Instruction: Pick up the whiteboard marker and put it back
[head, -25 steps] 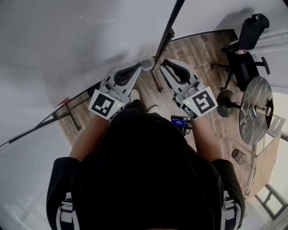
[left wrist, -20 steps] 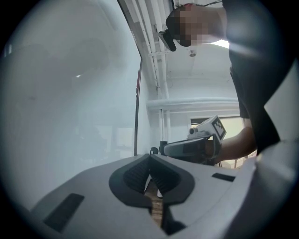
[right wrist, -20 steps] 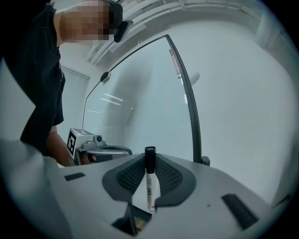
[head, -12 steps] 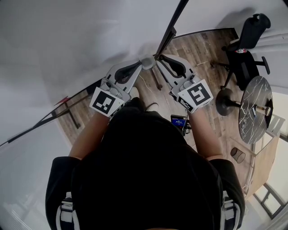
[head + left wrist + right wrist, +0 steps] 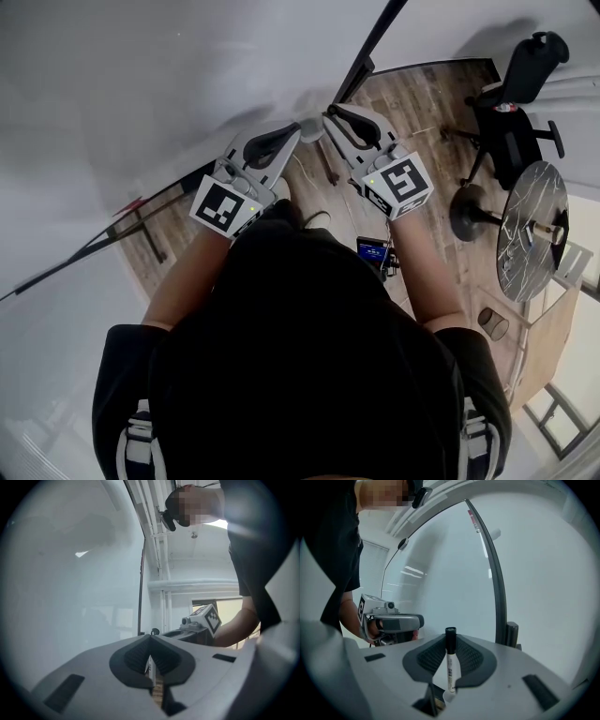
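The right gripper is clenched on the whiteboard marker. The marker stands upright between the pads, black cap at 12 o'clock and white printed barrel below. In the head view the right gripper and the left gripper point tip to tip near each other, just beside the whiteboard, which fills the view from 8 to 12 o'clock. The board's dark frame edge runs from 12 o'clock down to the gripper tips. In the right gripper view the same edge rises just past the marker at 1 o'clock.

The left gripper has its jaws drawn together. A thin pale strip shows in the slit, and I cannot tell what it is.

Open wooden floor lies right of the frame edge. An office chair at 2 o'clock and a round table at 3 o'clock stand well apart from both grippers.
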Motion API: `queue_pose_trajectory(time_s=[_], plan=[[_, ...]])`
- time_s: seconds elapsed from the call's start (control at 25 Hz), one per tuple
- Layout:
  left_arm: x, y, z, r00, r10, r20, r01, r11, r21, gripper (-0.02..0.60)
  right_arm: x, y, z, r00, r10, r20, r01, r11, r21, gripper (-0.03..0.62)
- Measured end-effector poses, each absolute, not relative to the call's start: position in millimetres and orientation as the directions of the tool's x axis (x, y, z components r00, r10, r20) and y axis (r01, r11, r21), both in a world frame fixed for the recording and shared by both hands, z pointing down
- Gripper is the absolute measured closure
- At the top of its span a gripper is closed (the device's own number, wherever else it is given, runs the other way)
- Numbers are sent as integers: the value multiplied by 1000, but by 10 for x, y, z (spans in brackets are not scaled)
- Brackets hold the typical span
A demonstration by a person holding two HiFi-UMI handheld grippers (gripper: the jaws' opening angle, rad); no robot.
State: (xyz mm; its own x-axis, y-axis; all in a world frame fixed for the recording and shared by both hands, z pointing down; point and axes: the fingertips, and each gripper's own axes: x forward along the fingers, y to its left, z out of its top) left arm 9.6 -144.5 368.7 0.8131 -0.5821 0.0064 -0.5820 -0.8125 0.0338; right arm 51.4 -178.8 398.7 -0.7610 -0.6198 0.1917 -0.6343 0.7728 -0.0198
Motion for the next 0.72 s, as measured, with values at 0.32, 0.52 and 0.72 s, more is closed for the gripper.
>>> queue_pose_trajectory(time_s=[0.32, 0.52, 0.72], plan=[[33, -1444, 3777, 805, -592, 13, -592, -804, 44, 578, 395, -1826, 4119, -764, -605, 223, -622, 783, -10, 531], [24, -1449, 3835, 807, -591, 18, -591, -806, 40, 578, 366, -1872, 4238, -766, -595, 245, -617, 787, -17, 531], [-41, -1455, 3958, 801, -598, 29, -599, -799, 53, 578, 269, -1913, 4408, -764, -587, 268, -611, 791, -9, 531]])
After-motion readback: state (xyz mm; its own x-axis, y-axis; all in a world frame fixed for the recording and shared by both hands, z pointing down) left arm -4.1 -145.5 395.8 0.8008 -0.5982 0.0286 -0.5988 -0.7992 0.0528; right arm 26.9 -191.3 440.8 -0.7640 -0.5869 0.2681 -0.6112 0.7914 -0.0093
